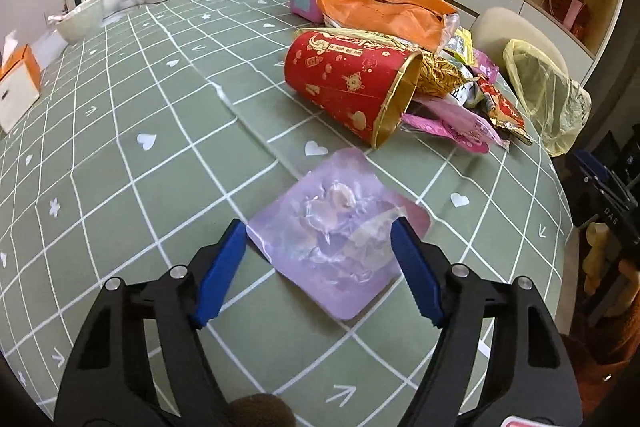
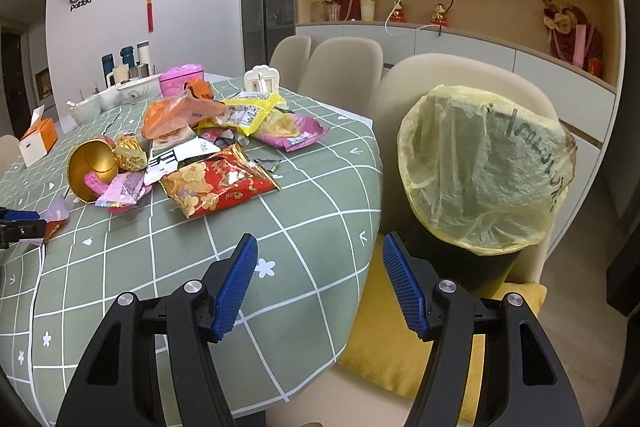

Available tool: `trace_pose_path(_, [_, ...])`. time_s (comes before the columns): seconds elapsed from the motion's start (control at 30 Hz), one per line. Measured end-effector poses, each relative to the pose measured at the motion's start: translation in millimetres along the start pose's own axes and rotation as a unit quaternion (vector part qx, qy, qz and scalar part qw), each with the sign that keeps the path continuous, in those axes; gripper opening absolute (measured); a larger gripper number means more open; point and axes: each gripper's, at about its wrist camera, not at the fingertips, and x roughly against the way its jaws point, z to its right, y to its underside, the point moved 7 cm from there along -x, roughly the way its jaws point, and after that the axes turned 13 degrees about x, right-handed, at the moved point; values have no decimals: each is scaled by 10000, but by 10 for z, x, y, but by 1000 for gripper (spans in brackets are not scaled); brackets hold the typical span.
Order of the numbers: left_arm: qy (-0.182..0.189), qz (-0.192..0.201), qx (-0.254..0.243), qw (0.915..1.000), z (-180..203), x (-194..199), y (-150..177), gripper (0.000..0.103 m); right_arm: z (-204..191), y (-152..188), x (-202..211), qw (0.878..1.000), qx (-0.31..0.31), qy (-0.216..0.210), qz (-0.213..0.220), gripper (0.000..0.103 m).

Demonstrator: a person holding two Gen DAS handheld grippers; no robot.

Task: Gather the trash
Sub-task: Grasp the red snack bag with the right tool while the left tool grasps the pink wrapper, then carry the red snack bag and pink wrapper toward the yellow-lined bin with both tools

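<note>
Left gripper (image 1: 318, 239): jaws spread wide, one blue pad either side of a flat lilac plastic wrapper (image 1: 340, 227); pads look apart from it or only at its edges, no grip yet. Tilted steeply down, which suits a flat thing lying on cloth.
Lilac wrapper: lies flat and alone on the green checked tablecloth (image 1: 140, 87), near the bench edge, in front of the main heap. Likely the first piece to go because it is nearest and clear of the pile.
Right gripper (image 2: 316, 259): jaws apart, nothing between them; hangs over the bench edge, between the heap and the bin, apparently waiting.
Trash heap (image 2: 224, 147): crumpled snack bags and wrappers, among them a red-and-gold bag (image 2: 212, 187), spread across the bench.
Red paper bucket (image 1: 348, 83): tipped on its side, gold-lined mouth toward the wrappers.
Bin (image 2: 480, 167): dark, lined with a yellow bag, standing on a chair just beside the bench, so drops are short.
Risk: thin film may slide or fold rather than lift.
</note>
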Motion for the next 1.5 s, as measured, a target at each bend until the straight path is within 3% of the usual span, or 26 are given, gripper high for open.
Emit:
trace_pose_path(0.23, [-382,-64,-424,9984,110,-109,-53,67,-115,-69,1,9998,203,-60,30,61])
trace_pose_path(0.3, [-398,-10,-538,9978,162,-102,-61,35,-155,-87,-10,9996,247,-92,27,61])
trace_pose_path(0.4, [-118,-51,-522,9986,270,-88,-101,11,-192,-116,-45,9995,210,-228,1,61])
trace_pose_path(0.67, [607,372,-600,9957,677,75,-347,4,-271,-372,-258,9981,-49,-572,-202,61])
trace_pose_path(0.77, [869,323,-607,9938,701,94,-305,4,-306,-443,-433,9961,-277,-734,-411,61])
trace_pose_path(1.0, [1037,265,-346,9936,547,109,-334,4,-484,-524,-931,9827,-675,-1228,-1209,61])
trace_pose_path(1.1, [1090,328,-303,9930,526,148,-354,4,-592,-567,-1004,9860,-335,-1092,-1212,61])
trace_pose_path(1.2, [1182,390,-359,9916,562,202,-341,4,-668,-580,-1015,9866,-109,-1222,-1077,45])
trace_pose_path(1.23, [1199,436,-392,9911,575,224,-336,4,-669,-587,-998,9869,-79,-1257,-1010,30])
trace_pose_path(1.27, [1195,478,-413,9908,580,243,-329,4,-659,-596,-966,9875,-60,-1267,-935,24])
trace_pose_path(1.5, [1351,886,-609,9850,718,474,-378,3,-280,-738,-596,9921,-17,-1245,-168,18])
